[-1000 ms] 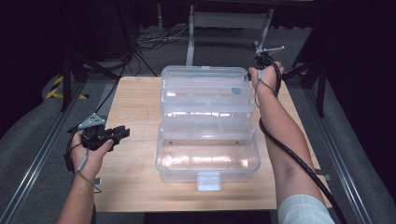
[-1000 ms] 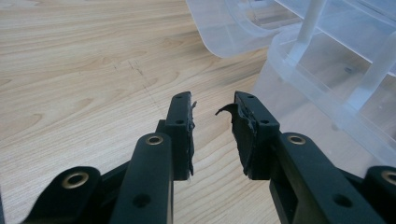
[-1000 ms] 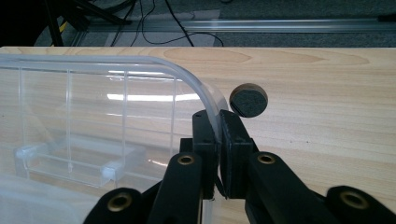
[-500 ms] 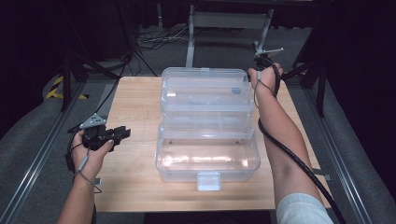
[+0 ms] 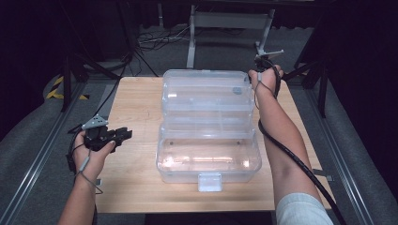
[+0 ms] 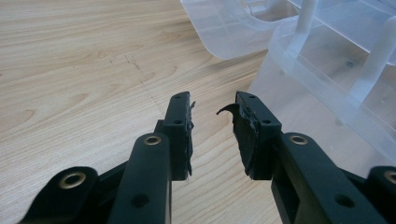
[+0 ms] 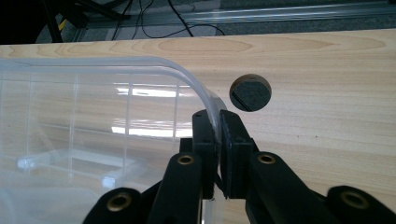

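So the clear plastic box (image 5: 209, 124) sits in the middle of the wooden tabletop (image 5: 136, 98), lid thrown back toward the far side and the latch tab at the near edge facing the person. The right gripper (image 5: 263, 63) is way out at the far right corner of the lid, and in the right gripper view its fingers (image 7: 231, 135) are clamped shut on the thin lid rim (image 7: 205, 95). Pinching right at the rounded corner makes sense to me: it gives a solid handle on a floppy see-through lid, probably for swinging it over or holding it steady.

The left gripper (image 5: 123, 136) hangs over bare tabletop to the left of the box, near its lower half, well apart from it. Its fingers (image 6: 180, 135) are parted with nothing between them. They're aimed toward the box wall, so my guess is it's parked there to stay clear of the lid's path and be ready to brace the base.

There's also a round cable hole (image 7: 251, 93) in the tabletop just beside the gripped corner.
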Motion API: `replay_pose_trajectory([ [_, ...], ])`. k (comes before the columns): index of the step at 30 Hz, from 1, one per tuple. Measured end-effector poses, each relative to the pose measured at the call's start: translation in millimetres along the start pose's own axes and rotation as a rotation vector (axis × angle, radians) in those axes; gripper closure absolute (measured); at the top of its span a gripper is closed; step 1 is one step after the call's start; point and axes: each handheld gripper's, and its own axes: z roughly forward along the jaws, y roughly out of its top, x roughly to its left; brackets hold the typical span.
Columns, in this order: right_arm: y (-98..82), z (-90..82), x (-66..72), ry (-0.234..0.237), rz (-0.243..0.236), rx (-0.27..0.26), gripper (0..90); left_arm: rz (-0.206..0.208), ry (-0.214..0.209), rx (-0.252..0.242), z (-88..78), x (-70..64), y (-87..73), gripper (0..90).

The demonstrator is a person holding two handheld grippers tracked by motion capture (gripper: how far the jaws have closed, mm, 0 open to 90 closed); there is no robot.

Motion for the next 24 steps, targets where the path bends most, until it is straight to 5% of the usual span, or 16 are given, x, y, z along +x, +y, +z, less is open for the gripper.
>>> replay_pose_trajectory([
  [24,-4.8,13.7,-5.1,0.001,0.028,0.019,86.3,-0.001,-0.008,0.007,1.7,-3.2,-0.4,67.9],
])
